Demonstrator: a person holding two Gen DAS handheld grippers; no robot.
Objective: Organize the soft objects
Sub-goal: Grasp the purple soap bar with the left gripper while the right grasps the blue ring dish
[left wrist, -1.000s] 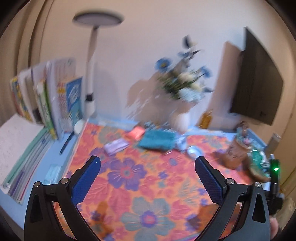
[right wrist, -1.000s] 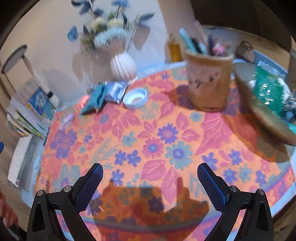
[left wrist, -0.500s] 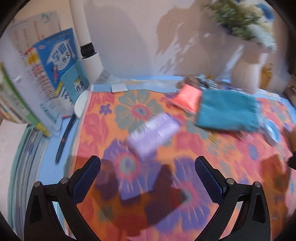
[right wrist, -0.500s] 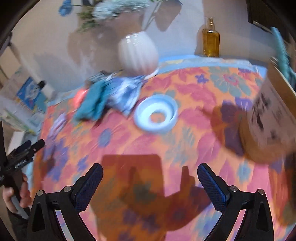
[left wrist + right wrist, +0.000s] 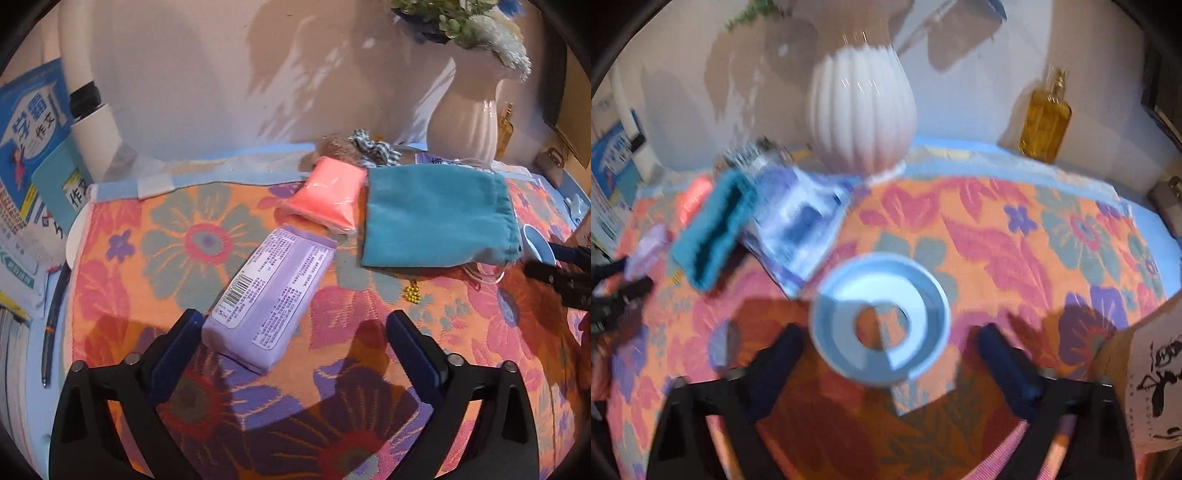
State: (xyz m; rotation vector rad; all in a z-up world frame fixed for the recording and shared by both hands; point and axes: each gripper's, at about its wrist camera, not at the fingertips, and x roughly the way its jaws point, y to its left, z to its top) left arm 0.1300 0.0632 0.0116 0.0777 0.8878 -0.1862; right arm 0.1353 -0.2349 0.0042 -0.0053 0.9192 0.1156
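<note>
- Left gripper [image 5: 295, 334] fingers closing, unclenched, around the purple pack's [image 5: 269, 295] near end.
- Right gripper [image 5: 890, 352] fingers closing, apparently not touching the blurred blue ring [image 5: 881, 321] between them.

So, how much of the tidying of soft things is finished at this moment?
Nothing looks sorted yet: the purple pack, pink packet and teal pouch lie loose on the floral cloth. In hand: the left gripper is closing around the purple pack's near end, the right gripper around the blue ring; neither grips yet. Everything remains to be moved.
</note>
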